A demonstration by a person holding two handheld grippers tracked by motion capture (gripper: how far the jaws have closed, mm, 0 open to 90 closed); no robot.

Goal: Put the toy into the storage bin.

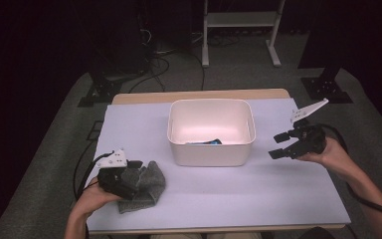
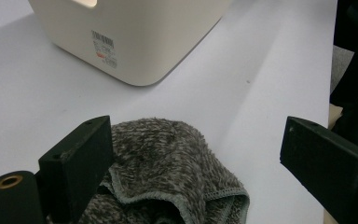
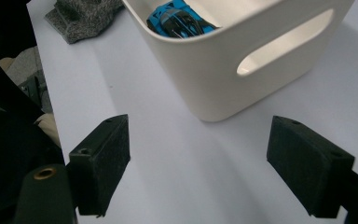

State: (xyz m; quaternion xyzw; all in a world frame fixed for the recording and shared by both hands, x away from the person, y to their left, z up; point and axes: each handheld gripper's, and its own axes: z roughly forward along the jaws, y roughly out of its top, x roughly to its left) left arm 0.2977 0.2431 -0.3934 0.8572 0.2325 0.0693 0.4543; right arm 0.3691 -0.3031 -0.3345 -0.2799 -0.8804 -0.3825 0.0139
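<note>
My left gripper [image 1: 129,175] sits low over the grey cloth [image 1: 146,186] at the table's [image 1: 229,194] near left, jaws spread wide with the crumpled fabric between them (nothing pinched). My right gripper [image 1: 282,145] hovers just right of the white bin [image 1: 210,149], jaws also parted and empty; a blue toy car [image 3: 179,21] lies inside the bin.

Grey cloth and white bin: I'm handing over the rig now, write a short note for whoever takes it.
Left gripper: open, jaws astride the grey cloth, not yet closed on it.
Right gripper: open, holding nothing, to the right of the white bin.
Cloth lies crumpled on the table at the front left, outside the bin.
A blue toy car is already in the bin.
Left to do, probably: close on the cloth, lift it and drop it in the bin.
</note>
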